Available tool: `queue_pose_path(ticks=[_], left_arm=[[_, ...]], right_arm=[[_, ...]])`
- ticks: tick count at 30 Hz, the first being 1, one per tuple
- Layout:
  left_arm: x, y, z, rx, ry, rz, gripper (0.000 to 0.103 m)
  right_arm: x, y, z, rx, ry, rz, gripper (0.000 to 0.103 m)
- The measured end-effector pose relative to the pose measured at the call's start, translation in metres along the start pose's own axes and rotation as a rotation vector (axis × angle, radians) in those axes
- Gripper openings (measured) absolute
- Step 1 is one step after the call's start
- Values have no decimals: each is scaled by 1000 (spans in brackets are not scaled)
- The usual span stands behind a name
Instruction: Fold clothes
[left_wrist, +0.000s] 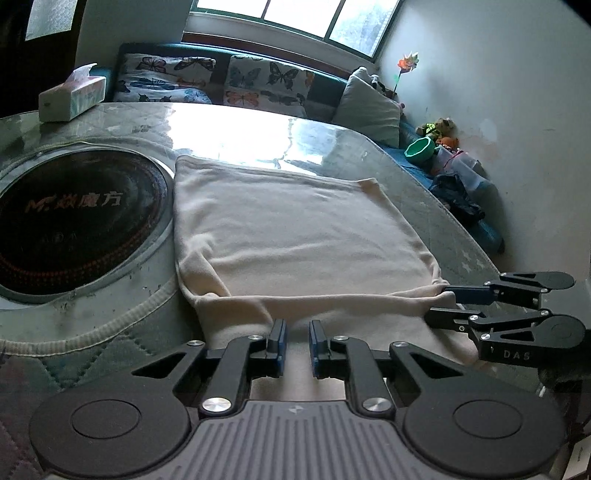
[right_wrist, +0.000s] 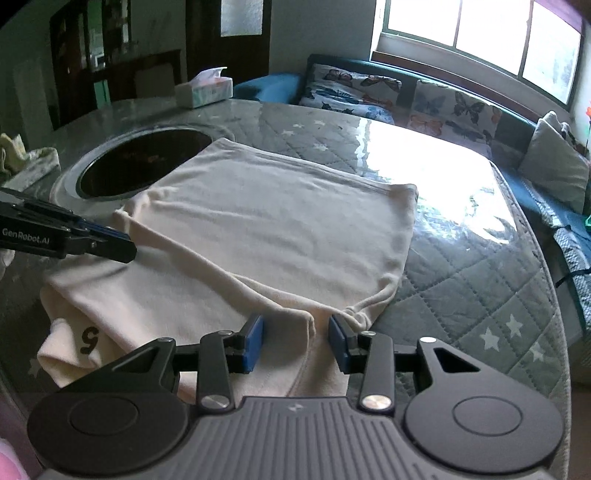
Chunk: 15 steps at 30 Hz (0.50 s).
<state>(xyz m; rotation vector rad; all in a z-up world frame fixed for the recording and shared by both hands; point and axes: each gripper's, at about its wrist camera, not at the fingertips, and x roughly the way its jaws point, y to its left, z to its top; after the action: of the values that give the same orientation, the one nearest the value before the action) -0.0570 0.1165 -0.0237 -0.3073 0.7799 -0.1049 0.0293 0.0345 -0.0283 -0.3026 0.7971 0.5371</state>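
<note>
A cream garment (left_wrist: 295, 236) lies part-folded on the round table, its top layer folded over towards the near edge; it also shows in the right wrist view (right_wrist: 273, 229), with a black numeral on a near left part. My left gripper (left_wrist: 297, 345) is open, its fingers just above the near fold. My right gripper (right_wrist: 295, 338) is open, its fingers either side of the bunched corner of the fold. The right gripper shows at the right in the left wrist view (left_wrist: 443, 304). The left gripper shows at the left in the right wrist view (right_wrist: 122, 245).
A round black cooktop (left_wrist: 74, 218) is set in the table left of the garment. A tissue box (left_wrist: 72, 96) stands at the far edge. A sofa with butterfly cushions (left_wrist: 258, 85) and toys (left_wrist: 439, 136) lie beyond the table. A quilted cover (right_wrist: 480, 295) lies under glass.
</note>
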Motion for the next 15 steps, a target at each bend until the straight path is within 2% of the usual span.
queue_pose_path(ticks=[8,15], left_arm=[[-2,-8,-1,29,8,24,16],[-7,-18,-2,83,1,36,25]], right_arm=[[-2,4,2,-23,17,-25,40],[-4,5,1,-34,18,-33,42]])
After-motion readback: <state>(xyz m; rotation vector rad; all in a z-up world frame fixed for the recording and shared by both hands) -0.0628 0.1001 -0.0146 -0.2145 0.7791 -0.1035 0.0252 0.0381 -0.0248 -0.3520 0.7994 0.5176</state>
